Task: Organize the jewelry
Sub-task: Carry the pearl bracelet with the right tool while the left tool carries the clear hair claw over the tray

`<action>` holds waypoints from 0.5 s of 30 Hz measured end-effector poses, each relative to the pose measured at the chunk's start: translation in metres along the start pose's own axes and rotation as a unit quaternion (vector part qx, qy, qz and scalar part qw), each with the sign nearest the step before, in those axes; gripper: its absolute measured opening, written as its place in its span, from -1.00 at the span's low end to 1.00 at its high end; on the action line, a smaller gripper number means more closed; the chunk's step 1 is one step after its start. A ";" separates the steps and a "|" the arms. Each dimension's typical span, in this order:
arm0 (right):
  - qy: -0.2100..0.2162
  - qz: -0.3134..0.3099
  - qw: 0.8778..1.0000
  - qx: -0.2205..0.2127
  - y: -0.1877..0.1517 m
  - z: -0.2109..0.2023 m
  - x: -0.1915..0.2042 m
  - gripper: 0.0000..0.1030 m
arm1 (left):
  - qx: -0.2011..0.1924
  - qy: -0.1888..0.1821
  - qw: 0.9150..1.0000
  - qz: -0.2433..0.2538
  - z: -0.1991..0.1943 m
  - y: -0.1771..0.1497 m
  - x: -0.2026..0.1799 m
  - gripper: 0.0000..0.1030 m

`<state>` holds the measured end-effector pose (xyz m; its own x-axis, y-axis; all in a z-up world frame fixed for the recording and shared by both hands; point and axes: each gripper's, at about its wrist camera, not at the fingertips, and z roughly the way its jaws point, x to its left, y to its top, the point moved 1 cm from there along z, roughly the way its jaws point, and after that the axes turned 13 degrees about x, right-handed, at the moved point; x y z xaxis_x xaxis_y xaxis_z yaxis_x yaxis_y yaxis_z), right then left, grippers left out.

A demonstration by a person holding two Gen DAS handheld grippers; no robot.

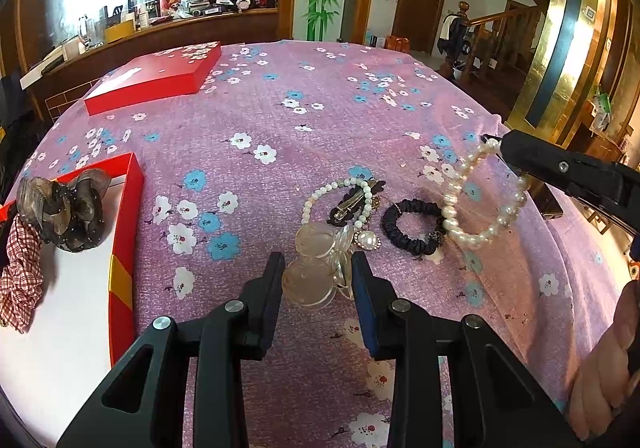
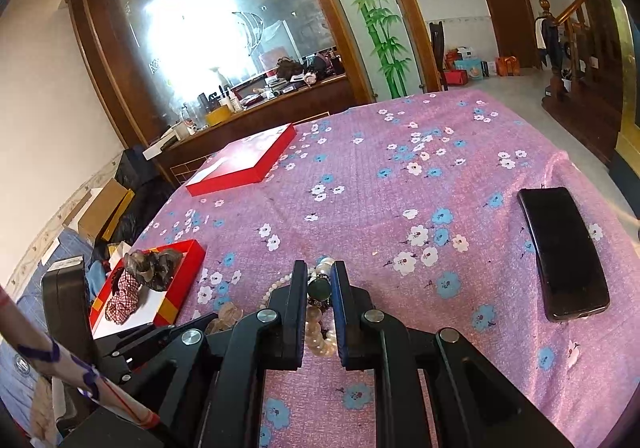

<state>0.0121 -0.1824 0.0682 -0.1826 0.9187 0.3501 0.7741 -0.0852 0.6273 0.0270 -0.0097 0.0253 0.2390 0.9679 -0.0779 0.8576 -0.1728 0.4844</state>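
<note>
Pearl bracelet (image 1: 486, 193) hangs off the table, pinched in the right claw (image 1: 498, 143); loop dangles just above the black scrunchie (image 1: 412, 226). In the right wrist view the same beads sit between the narrow-set fingers (image 2: 298, 304) of the right claw (image 2: 318, 282).

Left claw (image 1: 318, 268) is moderately spread around a clear acrylic hair clip (image 1: 316, 268); whether the pads touch it cannot be told.

Just beyond: a thinner pearl strand (image 1: 338, 199) over a black barrette (image 1: 354, 199), lying on the pink floral tablecloth (image 1: 280, 127).

Red tray (image 1: 124, 232) at left holds a brown bow (image 1: 68, 207) and a checked scrunchie (image 1: 20, 272). Red lid (image 1: 156, 77) lies farther back. Black phone (image 2: 564, 252) lies well to the right.
</note>
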 end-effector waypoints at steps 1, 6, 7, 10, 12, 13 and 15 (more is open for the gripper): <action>-0.001 0.000 1.000 -0.001 0.000 -0.001 0.000 -0.76 | 0.000 0.000 1.000 -0.001 0.000 0.000 0.000 -0.38; -0.002 0.005 1.000 -0.011 0.000 -0.005 -0.002 -0.76 | 0.004 -0.003 1.000 -0.014 -0.004 -0.002 0.002 -0.38; -0.002 0.005 1.000 -0.011 0.000 -0.005 -0.002 -0.76 | 0.004 -0.003 1.000 -0.014 -0.006 -0.002 0.001 -0.38; -0.006 0.005 1.000 -0.007 0.001 -0.003 -0.002 -0.76 | 0.001 -0.008 1.000 -0.018 -0.017 -0.007 0.001 -0.38; -0.006 0.002 1.000 -0.004 0.000 -0.003 0.000 -0.76 | 0.002 -0.013 1.000 -0.021 -0.024 -0.010 0.003 -0.38; -0.005 0.002 1.000 -0.002 0.000 -0.003 0.000 -0.76 | 0.001 -0.016 1.000 -0.026 -0.030 -0.012 0.006 -0.38; 0.000 0.003 1.000 0.002 -0.001 -0.004 0.003 -0.76 | -0.004 -0.016 0.999 -0.033 -0.040 -0.017 0.012 -0.38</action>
<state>0.0079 -0.1812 0.0715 -0.1778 0.9183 0.3539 0.7771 -0.0896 0.6230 -0.0027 0.0123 0.0514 0.1968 0.9709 -0.1366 0.8679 -0.1077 0.4848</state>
